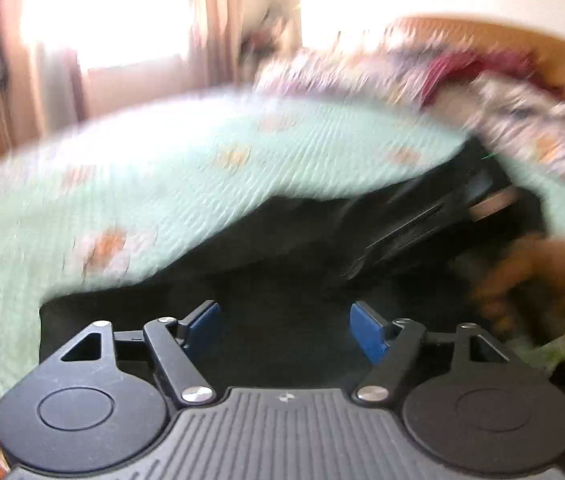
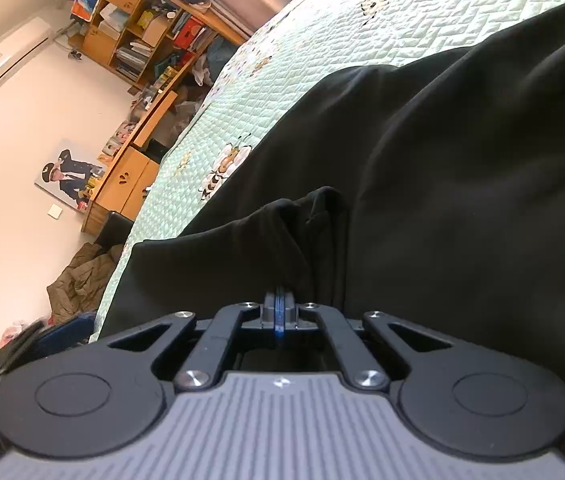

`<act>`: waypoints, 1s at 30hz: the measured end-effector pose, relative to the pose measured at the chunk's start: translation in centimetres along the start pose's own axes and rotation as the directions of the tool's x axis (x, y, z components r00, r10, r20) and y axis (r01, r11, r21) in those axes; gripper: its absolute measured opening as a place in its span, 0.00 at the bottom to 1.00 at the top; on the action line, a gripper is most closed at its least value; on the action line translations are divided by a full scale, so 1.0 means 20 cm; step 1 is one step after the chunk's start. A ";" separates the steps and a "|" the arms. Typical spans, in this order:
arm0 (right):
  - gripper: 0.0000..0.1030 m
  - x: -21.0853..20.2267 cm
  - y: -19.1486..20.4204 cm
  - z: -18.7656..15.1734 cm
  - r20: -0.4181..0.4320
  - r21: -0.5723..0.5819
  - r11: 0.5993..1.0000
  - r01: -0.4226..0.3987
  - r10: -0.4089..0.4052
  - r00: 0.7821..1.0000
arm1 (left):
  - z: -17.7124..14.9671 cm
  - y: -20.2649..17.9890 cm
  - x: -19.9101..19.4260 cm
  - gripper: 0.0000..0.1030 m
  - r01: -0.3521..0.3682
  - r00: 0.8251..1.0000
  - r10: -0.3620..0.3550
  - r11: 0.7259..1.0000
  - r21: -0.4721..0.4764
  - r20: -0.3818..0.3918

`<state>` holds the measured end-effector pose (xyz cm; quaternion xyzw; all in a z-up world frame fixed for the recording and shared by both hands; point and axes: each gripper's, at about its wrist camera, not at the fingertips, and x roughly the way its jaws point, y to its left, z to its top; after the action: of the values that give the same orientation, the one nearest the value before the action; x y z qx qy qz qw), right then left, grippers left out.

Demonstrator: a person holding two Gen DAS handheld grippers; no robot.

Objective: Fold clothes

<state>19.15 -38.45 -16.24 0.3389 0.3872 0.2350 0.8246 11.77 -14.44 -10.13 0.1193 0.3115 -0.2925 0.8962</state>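
Your right tool (image 2: 279, 312) is closed: the blue pads meet with no gap, pinching a raised fold of the black garment (image 2: 442, 184). The pinched cloth rises into a small peak just ahead of the fingertips. The rest of the garment lies spread on the bed, over the mint-green quilted bedspread (image 2: 322, 40) printed with bees. In the right wrist view, the garment's edge runs near the bed edge that faces the wooden shelving (image 2: 134, 32) and desk (image 2: 130, 176). Beyond that edge, an olive-brown heap of cloth (image 2: 82, 276) lies on the floor. A wall air conditioner (image 2: 10, 54) and a poster (image 2: 70, 178) show on the pale wall.

Your left tool (image 1: 284, 330) is open: the blue pads (image 1: 366, 330) stand well apart with nothing between them, and only dark cloth (image 1: 274, 280) below. The left wrist view is heavily motion-blurred. There the bedspread (image 1: 162, 168) extends toward the headboard end, where a blurred pile of patterned and dark red fabric (image 1: 462, 80) sits against the wooden headboard (image 1: 562, 60). At the right of that view, a hand (image 1: 542, 276) and part of the other gripper body (image 1: 442, 216) appear, too smeared for detail. Bright windows with curtains (image 1: 206, 20) stand behind the bed.
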 end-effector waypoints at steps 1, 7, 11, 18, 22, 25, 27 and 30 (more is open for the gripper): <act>0.00 0.00 0.00 0.00 0.003 -0.003 1.000 0.000 0.000 1.000 | -0.05 0.02 0.07 0.67 0.008 0.998 -0.008 1.000 -0.011 -0.065; 0.03 -0.06 -0.01 -0.02 0.040 0.057 0.998 -0.010 0.008 0.999 | -0.13 0.04 0.12 0.73 0.016 0.998 -0.019 0.999 -0.047 -0.064; 0.19 -0.23 0.04 -0.12 0.127 0.102 0.980 -0.170 0.157 0.979 | -0.15 0.03 0.10 0.74 0.021 0.998 -0.022 0.999 -0.024 -0.058; 0.00 -0.19 -0.17 -0.41 0.107 0.316 0.914 -0.253 0.230 0.967 | -0.15 0.08 -0.01 0.79 0.025 1.000 -0.025 0.997 -0.074 -0.002; 0.00 -0.21 -0.09 -0.36 0.051 0.184 0.977 -0.108 0.100 0.994 | -0.15 0.17 -0.16 0.81 0.031 0.998 -0.023 0.988 -0.153 0.053; 0.00 -0.24 -0.12 -0.34 0.058 0.199 0.975 -0.096 0.086 0.995 | -0.16 0.24 -0.27 0.79 0.038 0.995 -0.019 0.977 -0.211 0.093; 0.00 -0.25 -0.13 -0.33 0.062 0.202 0.976 -0.085 0.074 0.995 | -0.16 0.29 -0.34 0.79 0.045 0.993 -0.015 0.968 -0.249 0.120; 0.00 -0.27 -0.13 -0.33 0.062 0.201 0.977 -0.077 0.066 0.996 | -0.16 0.36 -0.45 0.83 0.056 0.987 -0.007 0.951 -0.304 0.160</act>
<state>11.10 -41.22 -18.69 0.4414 0.3738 0.2141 0.7871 8.76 -3.33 -6.74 -0.0503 0.2836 -0.2631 0.9208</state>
